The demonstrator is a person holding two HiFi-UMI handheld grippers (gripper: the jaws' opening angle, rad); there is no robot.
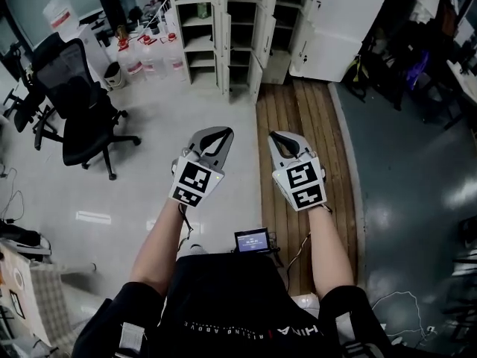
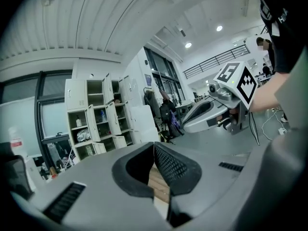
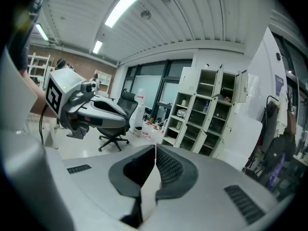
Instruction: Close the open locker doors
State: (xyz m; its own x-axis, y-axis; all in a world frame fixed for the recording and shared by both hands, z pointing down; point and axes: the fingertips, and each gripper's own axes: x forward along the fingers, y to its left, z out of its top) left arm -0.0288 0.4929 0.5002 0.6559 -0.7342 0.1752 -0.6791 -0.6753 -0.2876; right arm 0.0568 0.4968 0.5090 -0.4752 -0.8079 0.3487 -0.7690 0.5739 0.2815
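Jaws of your left gripper (image 1: 221, 133) are pressed together with nothing between them. Your right gripper (image 1: 277, 139) is likewise closed and empty. Both point toward the locker unit (image 1: 201, 42), well short of it across open floor. Several locker doors (image 1: 262, 39) stand swung outward, showing shelves with small items inside. A black office chair (image 1: 82, 103) sits left of the locker unit, and a white cabinet (image 1: 335, 28) sits just to its right. The doors look like thin sheet metal: light, stiff, likely to swing freely on their hinges. Push each near its free edge, far from the hinge, rather than gripping it.
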